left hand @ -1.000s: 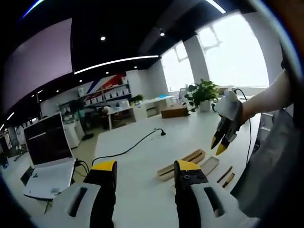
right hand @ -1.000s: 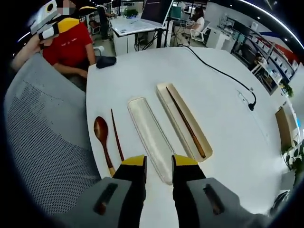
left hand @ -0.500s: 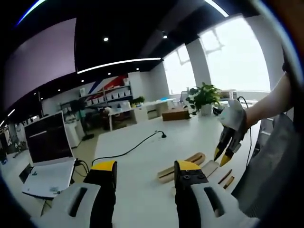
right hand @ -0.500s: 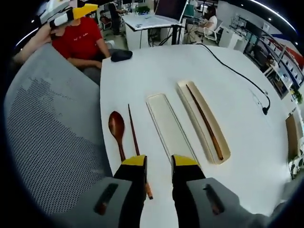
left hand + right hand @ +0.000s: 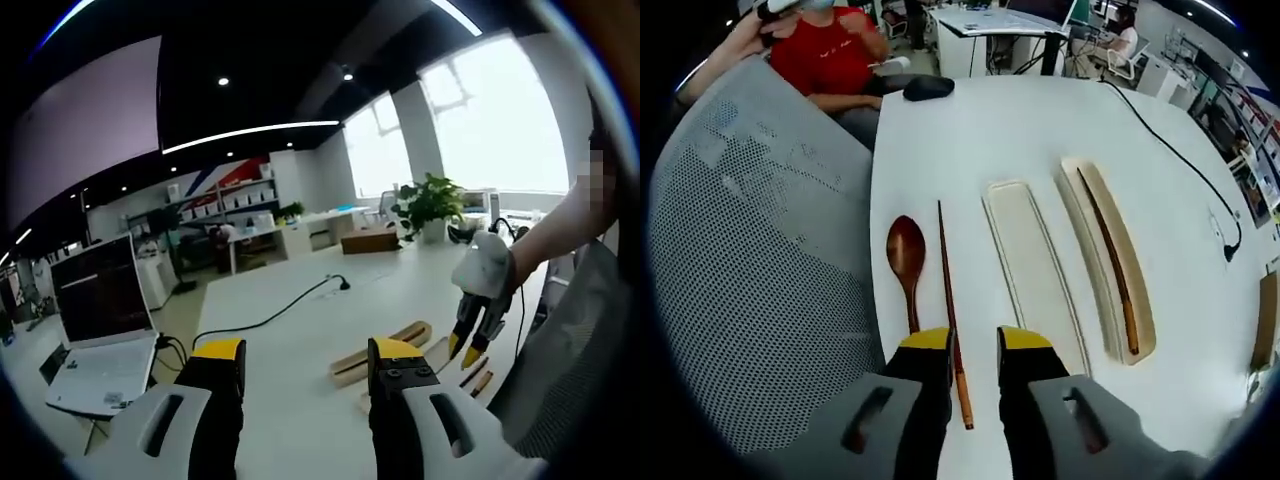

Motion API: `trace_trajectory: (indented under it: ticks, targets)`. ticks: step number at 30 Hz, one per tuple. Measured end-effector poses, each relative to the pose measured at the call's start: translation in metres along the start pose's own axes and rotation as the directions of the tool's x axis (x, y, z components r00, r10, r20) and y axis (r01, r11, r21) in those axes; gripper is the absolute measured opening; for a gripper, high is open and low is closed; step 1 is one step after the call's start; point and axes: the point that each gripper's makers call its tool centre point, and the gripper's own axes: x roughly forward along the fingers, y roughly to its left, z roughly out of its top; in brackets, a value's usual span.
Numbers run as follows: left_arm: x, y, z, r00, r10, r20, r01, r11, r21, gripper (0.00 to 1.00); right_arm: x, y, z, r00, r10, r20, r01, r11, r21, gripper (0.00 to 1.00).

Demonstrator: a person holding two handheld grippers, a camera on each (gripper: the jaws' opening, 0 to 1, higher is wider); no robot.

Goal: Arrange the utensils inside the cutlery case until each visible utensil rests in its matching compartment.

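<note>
Where the grey mesh chair back point(image 5: 750, 250) takes up the left of the right gripper view, the white table point(image 5: 990, 130) begins just beside it. A dark wooden spoon point(image 5: 907, 262) lies nearest that edge, bowl pointing away, its handle end hidden behind the right gripper point(image 5: 973, 345). Just beside it lies a loose chopstick point(image 5: 951, 310), its near end running down between the yellow-tipped jaws, which stand a little apart and pinch nothing. Next comes the flat case lid point(image 5: 1035, 272), its near end cut off by the right jaw. Farthest right sits the cutlery case point(image 5: 1110, 265), with a second chopstick point(image 5: 1110, 262) resting lengthwise inside. A black cable point(image 5: 1180, 160) trails across the table beyond.

In the left gripper view, an open laptop point(image 5: 95, 320) stands at the left. The left gripper point(image 5: 305, 360) is held above the table with its jaws spread and empty. To its right, the case and lid show edge-on and are hard to tell apart.
</note>
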Motion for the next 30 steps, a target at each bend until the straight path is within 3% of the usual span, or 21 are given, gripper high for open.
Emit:
trace_trajectory:
  ticks: [13,30]
  targets:
    - [0.000,0.000,0.001,1.000,0.003,0.005,-0.003,1.000,-0.007,0.50,0.029,0.011,0.001,0.996,0.048,-0.080,-0.054,0.996,-0.077,0.14]
    - [-0.002,0.004,0.002,1.000,0.013,0.019,-0.013,1.000,-0.019,0.50,0.046,0.020,-0.004,0.989,0.054,-0.135,-0.071,0.989,-0.130,0.14]
